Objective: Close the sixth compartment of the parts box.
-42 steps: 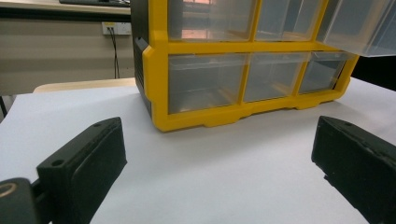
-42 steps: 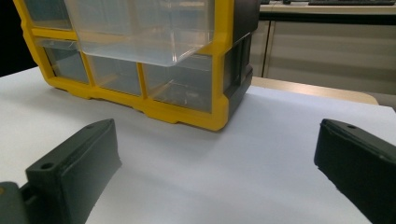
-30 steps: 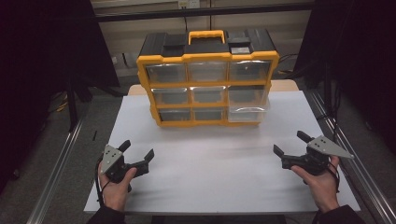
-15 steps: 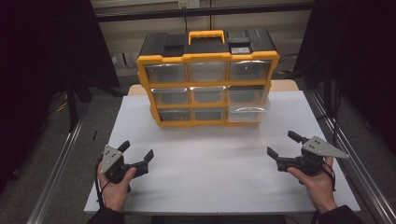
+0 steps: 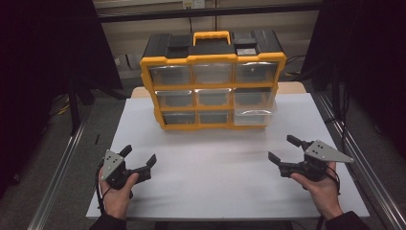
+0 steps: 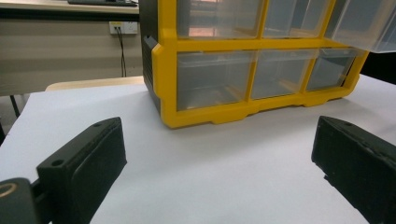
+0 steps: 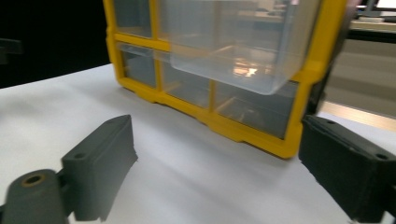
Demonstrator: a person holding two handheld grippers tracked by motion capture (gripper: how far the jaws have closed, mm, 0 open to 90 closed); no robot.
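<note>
Grippers first: your left gripper (image 5: 137,165) sits where it was a second ago at the near left of the white table (image 5: 215,187), jaws spread, nothing between them. Centre back stands the yellow drawer organizer (image 5: 213,81), its lower-right drawer (image 5: 255,116) pulled partly out. Your right gripper (image 5: 288,152), jaws also apart and empty, has edged inward toward that drawer, so I judge it your likely target.

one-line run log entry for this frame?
left gripper: open, empty, above table | right gripper: open, empty | organizer: upright at table's far side | drawer: bottom-right, partly pulled out
</note>
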